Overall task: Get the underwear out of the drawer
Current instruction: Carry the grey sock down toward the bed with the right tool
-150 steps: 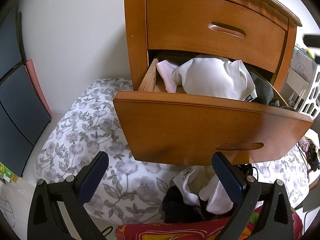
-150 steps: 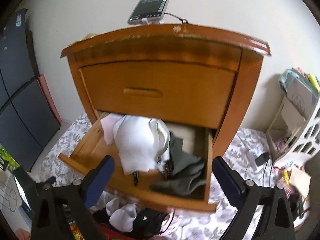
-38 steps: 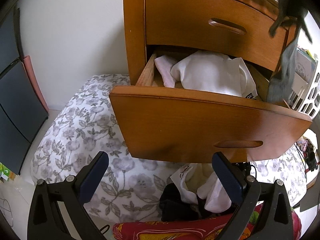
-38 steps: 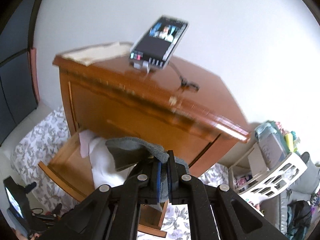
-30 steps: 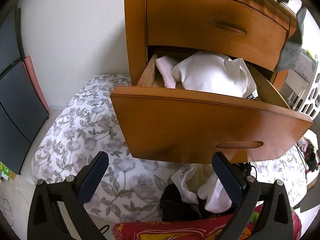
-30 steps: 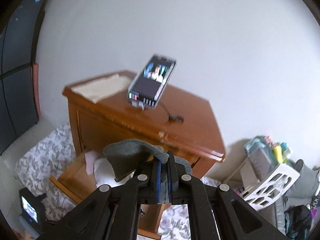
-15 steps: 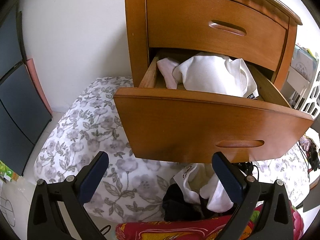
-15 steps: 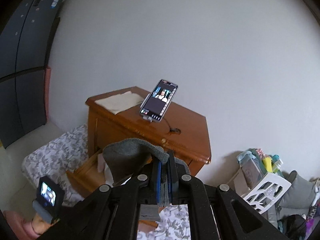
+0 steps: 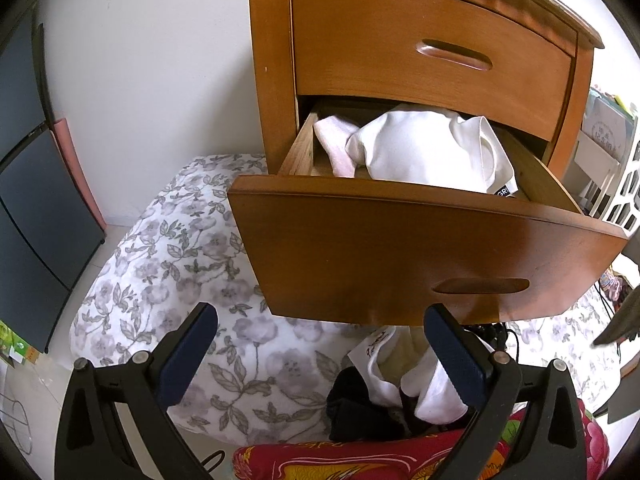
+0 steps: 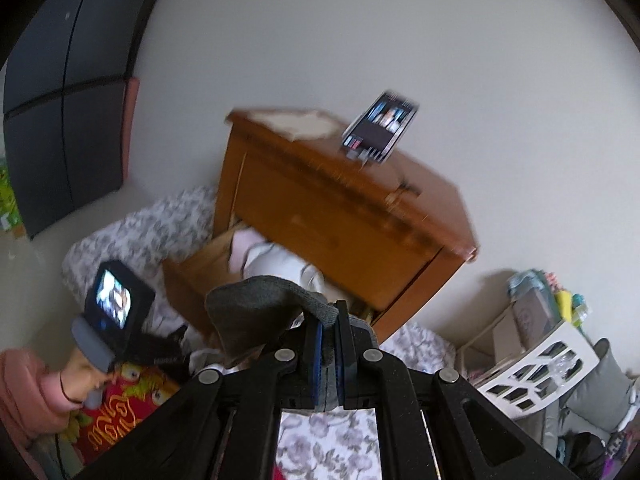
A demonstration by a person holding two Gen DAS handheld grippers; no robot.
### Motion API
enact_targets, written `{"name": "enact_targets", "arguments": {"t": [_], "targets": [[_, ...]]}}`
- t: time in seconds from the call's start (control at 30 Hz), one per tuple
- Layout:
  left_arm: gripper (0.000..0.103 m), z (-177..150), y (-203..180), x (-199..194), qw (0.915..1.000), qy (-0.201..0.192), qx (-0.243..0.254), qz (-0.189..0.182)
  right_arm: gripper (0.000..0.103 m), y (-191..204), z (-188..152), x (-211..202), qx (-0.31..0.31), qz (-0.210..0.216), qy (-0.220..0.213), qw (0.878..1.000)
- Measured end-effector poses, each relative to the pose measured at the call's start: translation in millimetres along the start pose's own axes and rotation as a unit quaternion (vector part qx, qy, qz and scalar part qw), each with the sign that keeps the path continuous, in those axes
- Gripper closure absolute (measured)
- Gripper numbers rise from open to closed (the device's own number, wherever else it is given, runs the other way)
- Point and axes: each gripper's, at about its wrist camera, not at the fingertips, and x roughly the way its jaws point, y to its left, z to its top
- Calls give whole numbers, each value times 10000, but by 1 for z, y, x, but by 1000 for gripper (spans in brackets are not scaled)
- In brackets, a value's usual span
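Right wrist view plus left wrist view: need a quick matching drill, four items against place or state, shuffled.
Items:
1. grey knit underwear
2. white folded garment
3. black phone on a stand
4. left gripper

States:
A. on top of the wooden nightstand
B. open, holding nothing
C. clamped in the shut right gripper
D. lying in the open lower wooden drawer

Pairs: 1-C, 2-D, 3-A, 4-B

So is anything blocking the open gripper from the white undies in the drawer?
Yes. The open left hand-held gripper sits low, below the pulled-out wooden drawer front. That panel stands between it and the white cotton underwear piled inside. From above, nothing visible covers the pile.
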Motion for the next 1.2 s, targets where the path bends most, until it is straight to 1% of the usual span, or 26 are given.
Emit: {"name": "enact_targets", "arguments": {"t": [0.13, 0.27, 0.53, 0.77, 0.9, 1.2], "targets": [[0, 0, 0, 0, 10000, 3, -17, -11, 98, 14, -16, 43, -39, 249, 466, 9986], [0, 0, 1, 1, 10000, 12, -50, -30, 98, 25, -32, 85, -61, 355, 879, 9955], [0, 0, 3, 2, 9999, 28, -96, -60, 98, 43, -59, 150, 202, 696, 1376, 9878], [0, 0, 4, 3, 9998, 48, -138, -94, 97, 57, -77, 185, 333, 827, 1640, 9824], [0, 0, 4, 3, 9998, 57, -137, -95, 97, 64, -86, 201, 510, 1030, 1710, 9785], [0, -1, 4, 4, 9999, 93, -119, -80, 97, 92, -89, 234, 608, 1416, 1873, 9701]]}}
